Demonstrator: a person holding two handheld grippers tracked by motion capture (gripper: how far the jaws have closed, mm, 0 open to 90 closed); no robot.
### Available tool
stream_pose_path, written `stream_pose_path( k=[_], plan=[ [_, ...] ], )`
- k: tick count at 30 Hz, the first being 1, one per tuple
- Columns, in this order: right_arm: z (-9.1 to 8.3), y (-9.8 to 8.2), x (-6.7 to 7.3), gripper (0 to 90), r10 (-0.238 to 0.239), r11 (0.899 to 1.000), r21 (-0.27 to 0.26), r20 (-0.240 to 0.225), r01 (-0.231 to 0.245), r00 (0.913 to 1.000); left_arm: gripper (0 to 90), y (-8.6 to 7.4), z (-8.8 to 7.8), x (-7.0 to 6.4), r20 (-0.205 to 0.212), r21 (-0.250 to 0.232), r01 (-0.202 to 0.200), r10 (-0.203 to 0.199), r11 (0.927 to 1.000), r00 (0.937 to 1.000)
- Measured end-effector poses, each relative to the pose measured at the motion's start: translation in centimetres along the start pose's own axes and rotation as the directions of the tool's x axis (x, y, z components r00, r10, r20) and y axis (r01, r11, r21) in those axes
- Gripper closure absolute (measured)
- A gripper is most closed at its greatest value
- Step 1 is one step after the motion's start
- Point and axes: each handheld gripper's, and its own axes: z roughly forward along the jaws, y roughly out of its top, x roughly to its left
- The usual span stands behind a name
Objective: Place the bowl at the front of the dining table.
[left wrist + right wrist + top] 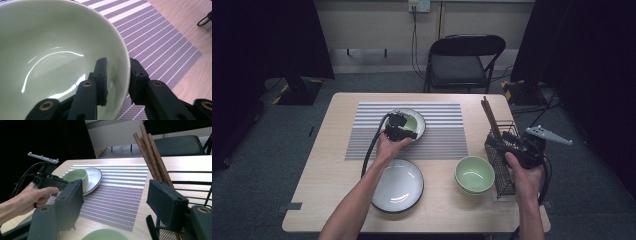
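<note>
High view first, from the near edge of the table (317, 185): two forearms come in from below. Nearest lies a white plate (398, 185) with a dark rim, with nothing on it, and to its right a green bowl (474, 174) that seems to sit on another of its kind. Just right of those stands a black wire basket (502, 165) holding brown chopsticks (491, 120) that lean up and away. The right gripper (512, 142) hangs beside this basket; the right gripper view shows its jaws standing wide apart with nothing between them, the basket wires at its right and the chopsticks rising behind.

Farther out, a striped mat (437, 132) covers the middle of the table. On its left part rests a second plate (418, 120), and inside that plate sits another green bowl (50, 50). The left gripper (404, 131) reaches to this bowl from the near side. The left gripper view shows one jaw inside the bowl and the other outside, straddling the rim; a thin gap shows on each side of the wall, so the pads do not press on it. The bowl sits flat in the plate, as the right gripper view also shows.

Beyond the table stands a black folding chair (462, 62) against a pale wall.
</note>
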Motion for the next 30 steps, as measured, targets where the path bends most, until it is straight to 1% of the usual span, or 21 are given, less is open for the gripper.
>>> stream_pose_path(
  k=[1, 2, 4, 5, 7, 8, 10, 13, 14, 15, 16, 17, 19, 20, 23, 24, 25, 27, 29, 30],
  plan=[
    [0.0, 0.0, 0.0, 29.0, -0.002, 1.000, -0.001, -0.001, 0.002, 1.0000, 67.7, 0.0, -0.2, 0.1, 0.006, -0.007, -0.005, 0.005, 1.0000, 1.0000],
    [0.0, 0.0, 0.0, 29.0, -0.003, 1.000, -0.001, -0.001, 0.003, 1.0000, 65.5, 0.0, -0.4, 0.1, 0.004, -0.013, -0.007, 0.007, 0.9999, 1.0000],
    [0.0, 0.0, 0.0, 29.0, -0.001, 1.000, 0.002, 0.000, 0.001, 1.0000, 60.9, 0.1, -0.9, 0.3, 0.022, -0.031, -0.007, 0.008, 0.9995, 0.9997],
    [0.1, 0.0, 0.0, 28.9, -0.002, 1.000, 0.002, 0.000, 0.002, 1.0000, 60.1, 0.1, -1.1, 0.3, 0.020, -0.037, -0.007, 0.008, 0.9993, 0.9998],
    [0.1, 0.0, 0.0, 29.0, -0.005, 1.000, 0.000, -0.001, 0.005, 1.0000, 57.9, 0.1, -1.8, 0.7, 0.041, -0.053, 0.000, 0.002, 0.9986, 0.9991],
    [0.0, 0.0, 0.0, 29.0, -0.004, 1.000, 0.000, -0.003, 0.004, 1.0000, 56.6, 0.1, -2.1, 0.9, 0.040, -0.064, 0.005, -0.003, 0.9979, 0.9992],
    [0.0, 0.0, 0.1, 29.0, -0.006, 1.000, -0.003, -0.002, 0.006, 1.0000, 55.8, 0.1, -3.1, 1.1, 0.050, -0.079, -0.003, 0.007, 0.9968, 0.9987],
    [-0.1, 0.1, 0.1, 29.0, -0.007, 1.000, -0.004, -0.001, 0.007, 1.0000, 60.1, 0.0, -4.6, 1.6, 0.075, -0.109, -0.017, 0.025, 0.9939, 0.9969],
    [-0.1, 0.1, 0.1, 29.0, -0.006, 1.000, -0.004, -0.001, 0.006, 1.0000, 63.6, -0.1, -5.0, 1.7, 0.097, -0.122, -0.016, 0.028, 0.9923, 0.9949],
    [0.0, 0.0, 0.1, 29.0, -0.007, 1.000, -0.003, -0.001, 0.007, 1.0000, 67.6, -0.1, -5.3, 1.7, 0.100, -0.126, -0.028, 0.040, 0.9916, 0.9942],
    [0.0, 0.0, 0.1, 29.0, -0.006, 1.000, -0.002, -0.001, 0.006, 1.0000, 68.9, -0.2, -5.6, 1.7, 0.093, -0.131, -0.033, 0.045, 0.9908, 0.9946],
    [0.0, 0.0, 0.1, 28.9, -0.003, 1.000, -0.001, -0.001, 0.003, 1.0000, 72.3, -0.3, -6.1, 1.7, 0.112, -0.140, -0.040, 0.056, 0.9893, 0.9922],
    [0.1, 0.0, 0.1, 29.0, -0.005, 1.000, 0.000, -0.001, 0.005, 1.0000, 76.5, -0.7, -6.8, 1.7, 0.122, -0.148, -0.054, 0.072, 0.9875, 0.9899],
    [0.1, 0.0, 0.2, 29.0, -0.004, 1.000, 0.001, -0.002, 0.004, 1.0000, 78.3, -0.9, -7.0, 1.7, 0.139, -0.151, -0.048, 0.069, 0.9873, 0.9880],
    [0.2, 0.0, 0.2, 29.0, -0.009, 1.000, 0.002, 0.002, 0.009, 1.0000, 79.2, -1.6, -7.8, 1.7, 0.154, -0.151, -0.065, 0.088, 0.9864, 0.9841],
    [0.2, 0.0, 0.2, 29.0, -0.010, 1.000, 0.003, 0.001, 0.010, 1.0000, 79.3, -1.8, -7.9, 1.7, 0.166, -0.155, -0.063, 0.089, 0.9859, 0.9822],
    [0.2, -0.1, 0.2, 29.0, -0.010, 1.000, 0.005, 0.000, 0.010, 0.9999, 80.1, -2.2, -7.9, 1.8, 0.175, -0.149, -0.063, 0.089, 0.9869, 0.9805],
    [0.3, -0.1, 0.3, 29.0, -0.011, 1.000, 0.007, -0.001, 0.011, 0.9999, 81.2, -2.6, -7.8, 1.8, 0.170, -0.126, -0.081, 0.102, 0.9887, 0.9802],
    [0.3, -0.1, 0.4, 29.0, -0.013, 1.000, 0.009, -0.001, 0.013, 0.9999, 82.4, -3.1, -7.6, 2.0, 0.181, -0.110, -0.084, 0.103, 0.9904, 0.9781],
    [0.4, -0.1, 0.4, 29.0, -0.013, 1.000, 0.009, -0.002, 0.013, 0.9999, 82.4, -3.3, -7.5, 2.0, 0.178, -0.105, -0.083, 0.101, 0.9910, 0.9787]
  ],
)
